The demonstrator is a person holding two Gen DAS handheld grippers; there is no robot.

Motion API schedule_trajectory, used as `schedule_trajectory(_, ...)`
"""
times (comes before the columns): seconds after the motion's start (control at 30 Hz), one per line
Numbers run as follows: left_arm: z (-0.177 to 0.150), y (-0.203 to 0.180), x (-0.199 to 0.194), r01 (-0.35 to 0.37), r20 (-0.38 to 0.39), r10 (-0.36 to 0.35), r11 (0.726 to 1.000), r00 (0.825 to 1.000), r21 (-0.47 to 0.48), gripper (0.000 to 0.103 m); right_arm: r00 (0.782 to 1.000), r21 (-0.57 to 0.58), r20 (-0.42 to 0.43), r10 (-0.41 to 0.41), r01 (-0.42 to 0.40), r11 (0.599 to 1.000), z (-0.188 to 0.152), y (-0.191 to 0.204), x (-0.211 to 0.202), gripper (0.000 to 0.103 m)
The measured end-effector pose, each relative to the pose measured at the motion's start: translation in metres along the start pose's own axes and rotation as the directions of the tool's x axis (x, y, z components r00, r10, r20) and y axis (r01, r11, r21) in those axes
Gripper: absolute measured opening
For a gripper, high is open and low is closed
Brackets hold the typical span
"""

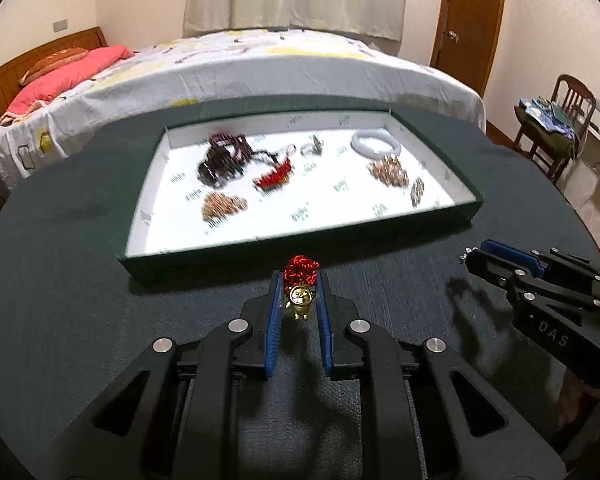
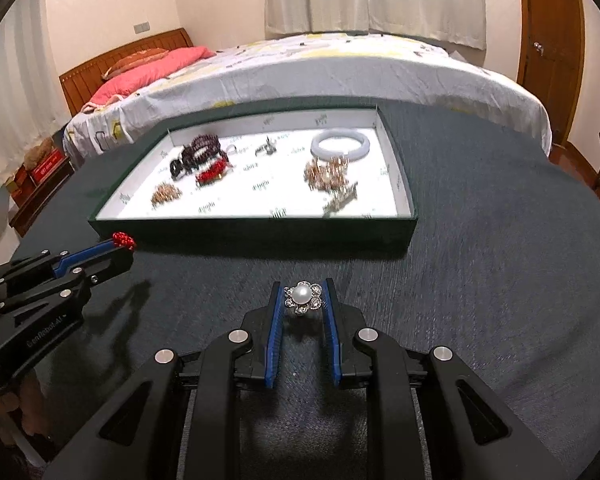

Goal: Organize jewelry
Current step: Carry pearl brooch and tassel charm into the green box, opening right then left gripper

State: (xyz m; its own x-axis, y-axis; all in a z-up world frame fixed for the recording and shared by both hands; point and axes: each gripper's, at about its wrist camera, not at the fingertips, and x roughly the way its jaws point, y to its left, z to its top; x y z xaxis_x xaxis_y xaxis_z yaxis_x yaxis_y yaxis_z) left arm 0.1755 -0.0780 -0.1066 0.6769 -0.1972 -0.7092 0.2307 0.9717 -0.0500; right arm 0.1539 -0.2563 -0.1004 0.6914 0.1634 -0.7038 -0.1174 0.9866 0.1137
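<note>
left gripper [image 1: 299,294] is being held clamped on red-knot gold charm [image 1: 299,300] | right gripper [image 2: 302,298] is being held clamped on pearl brooch [image 2: 302,298]; both judged light, small, slippery, best pinched across body | tray [image 1: 300,242] is lying ahead of both tips

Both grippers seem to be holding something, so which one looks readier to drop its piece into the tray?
Probably left: the left gripper, holding the gold charm, looks closer to the tray than the right gripper with its pearl brooch.
</note>
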Motion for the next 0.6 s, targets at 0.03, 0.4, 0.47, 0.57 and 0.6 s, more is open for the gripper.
schedule_trajectory(0.03,0.003,0.002,-0.004,-0.004,0.012,0.004,1.000,1.000,-0.005,0.013,1.000,-0.002,0.010,0.002,-0.002,1.000,0.003,0.001,-0.003,0.020)
schedule_trajectory(0.4,0.047,0.015,-0.020,-0.009,0.121,0.012,1.000,0.993,-0.029,0.013,0.994,-0.067,0.106,0.024,-0.017,0.998,0.053,0.024,-0.015,0.012)
schedule_trajectory(0.47,0.056,0.016,-0.016,-0.009,0.137,0.013,1.000,0.991,-0.029,0.013,0.993,-0.073,0.111,0.031,-0.023,0.997,0.061,0.026,-0.010,0.012)
schedule_trajectory(0.57,0.065,0.017,-0.008,-0.014,0.147,0.018,0.999,0.989,-0.030,0.013,0.994,-0.082,0.111,0.026,-0.017,0.996,0.071,0.030,0.003,0.011)
schedule_trajectory(0.6,0.068,0.017,-0.001,-0.017,0.143,0.022,0.999,0.990,-0.032,0.013,0.995,-0.083,0.101,0.022,-0.014,0.996,0.073,0.030,0.012,0.011)
